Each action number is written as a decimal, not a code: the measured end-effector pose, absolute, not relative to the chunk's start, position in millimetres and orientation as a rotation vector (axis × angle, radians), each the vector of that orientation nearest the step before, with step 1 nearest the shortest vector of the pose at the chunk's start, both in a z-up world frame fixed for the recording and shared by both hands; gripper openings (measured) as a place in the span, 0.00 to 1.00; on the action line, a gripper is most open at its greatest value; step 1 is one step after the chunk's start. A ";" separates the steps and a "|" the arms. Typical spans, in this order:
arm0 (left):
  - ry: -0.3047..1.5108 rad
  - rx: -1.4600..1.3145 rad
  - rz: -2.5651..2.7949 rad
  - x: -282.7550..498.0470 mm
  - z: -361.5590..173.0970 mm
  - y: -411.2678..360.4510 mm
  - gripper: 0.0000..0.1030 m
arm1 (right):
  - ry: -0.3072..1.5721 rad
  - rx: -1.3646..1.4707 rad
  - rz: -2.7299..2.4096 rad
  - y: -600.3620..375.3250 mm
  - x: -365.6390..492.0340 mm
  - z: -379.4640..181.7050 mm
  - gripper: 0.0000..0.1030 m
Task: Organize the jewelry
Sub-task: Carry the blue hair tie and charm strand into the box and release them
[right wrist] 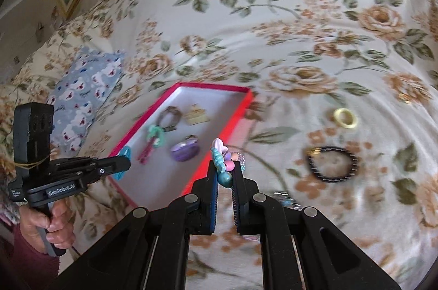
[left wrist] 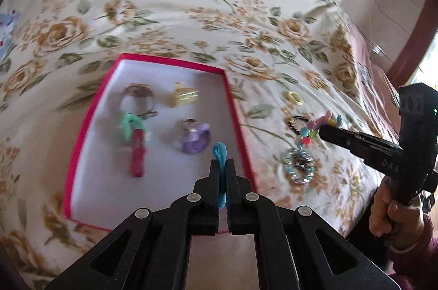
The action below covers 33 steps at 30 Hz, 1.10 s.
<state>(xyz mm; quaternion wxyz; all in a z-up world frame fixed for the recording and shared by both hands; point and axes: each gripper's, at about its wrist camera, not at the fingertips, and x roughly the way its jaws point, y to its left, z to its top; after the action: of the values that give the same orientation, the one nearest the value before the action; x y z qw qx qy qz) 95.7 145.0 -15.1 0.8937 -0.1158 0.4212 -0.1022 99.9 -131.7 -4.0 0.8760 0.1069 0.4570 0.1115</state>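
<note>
A bed covered in a cream bedspread [left wrist: 191, 5] printed with tan roses fills both views. Nearest the left wrist camera, the left gripper [left wrist: 222, 166] is clamped on a blue hair tie [left wrist: 220, 153], whose loop sticks up past the fingertips over the near right corner of a red box [left wrist: 238, 120]. On the box's white floor lie a red hair clip [left wrist: 137, 155] with a green hair tie [left wrist: 131, 125] at its top end, a purple ring [left wrist: 193, 139], a brownish bracelet [left wrist: 138, 98] and a gold clip [left wrist: 182, 97] farther back. To the right of the box, on the bedspread, the right gripper [right wrist: 225, 166] is pinched on a string of pastel beads [right wrist: 223, 155], held by a hand [left wrist: 394, 210] in a dark red sleeve. Under it lies a blue-and-silver beaded bracelet [left wrist: 298, 166]. Farther out rest a black bracelet [right wrist: 332, 164] and a pale yellow ring [right wrist: 345, 118]. A blue patterned pillow [right wrist: 84, 95] lies beyond the box's left side.
</note>
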 end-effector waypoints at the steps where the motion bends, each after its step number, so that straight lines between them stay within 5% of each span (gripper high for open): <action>1: 0.872 -0.247 -0.204 93.8 -15.0 148.9 0.02 | 0.956 0.221 0.244 -126.9 101.4 -4.5 0.08; 33: 0.977 -0.229 0.021 135.1 -62.1 199.8 0.02 | 1.124 0.140 0.417 -26.6 160.4 -81.4 0.08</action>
<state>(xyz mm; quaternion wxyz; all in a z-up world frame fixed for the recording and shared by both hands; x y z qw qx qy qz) 135.1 199.8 -62.1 0.8768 -0.1097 0.4680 0.0102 160.4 -26.6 -81.4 0.8233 0.0659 0.5285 0.1963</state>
